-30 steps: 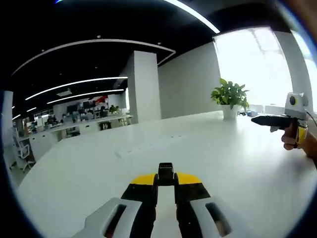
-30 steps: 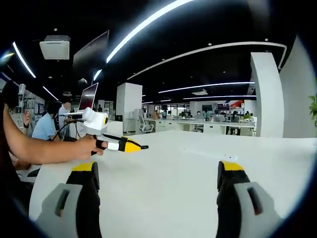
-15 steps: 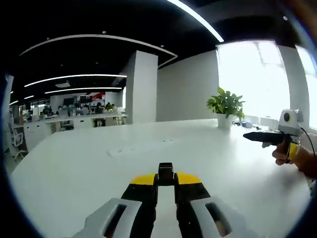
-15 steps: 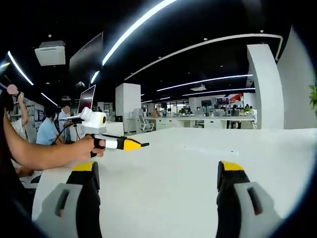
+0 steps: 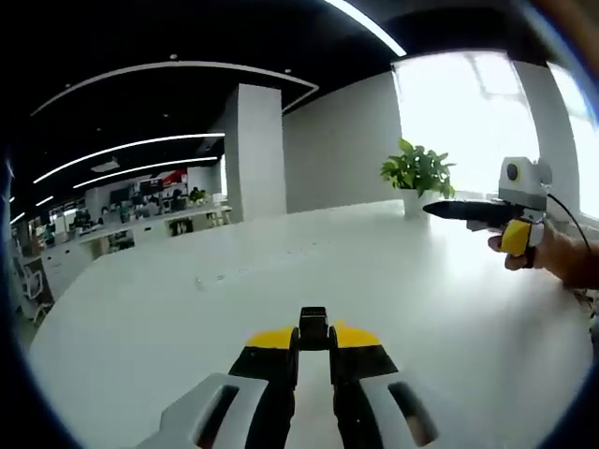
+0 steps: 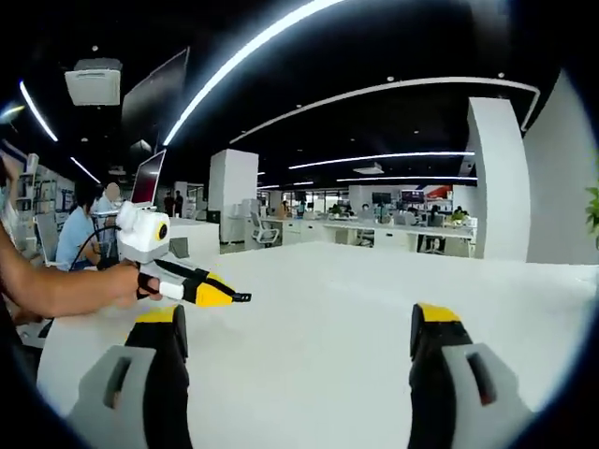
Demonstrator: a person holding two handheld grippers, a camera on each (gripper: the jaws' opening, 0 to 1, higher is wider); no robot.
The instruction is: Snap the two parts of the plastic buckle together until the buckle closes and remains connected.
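Note:
My left gripper (image 5: 314,342) is low over the white table (image 5: 168,309), its yellow-tipped jaws drawn together on a small black buckle part (image 5: 314,324) that sticks up between the tips. From the right gripper view the left gripper (image 6: 227,296) comes in at the left in a person's hand (image 6: 122,281), with a thin black piece poking out past its yellow tips. My right gripper (image 6: 299,323) is open, its jaws wide apart with bare table between them. In the left gripper view the right gripper (image 5: 442,210) hovers at the right, held by a hand (image 5: 538,253).
The broad white table (image 6: 318,299) runs far ahead in both views. A potted plant (image 5: 417,170) stands at its far edge by a bright window. A white pillar (image 5: 253,154) and office desks lie beyond. People sit at the left (image 6: 80,238) by a monitor (image 6: 147,178).
Both cameras have swung a little. The right gripper now sits higher and nearer in the left gripper view; the left gripper sits lower in the right gripper view. Neither grip has changed.

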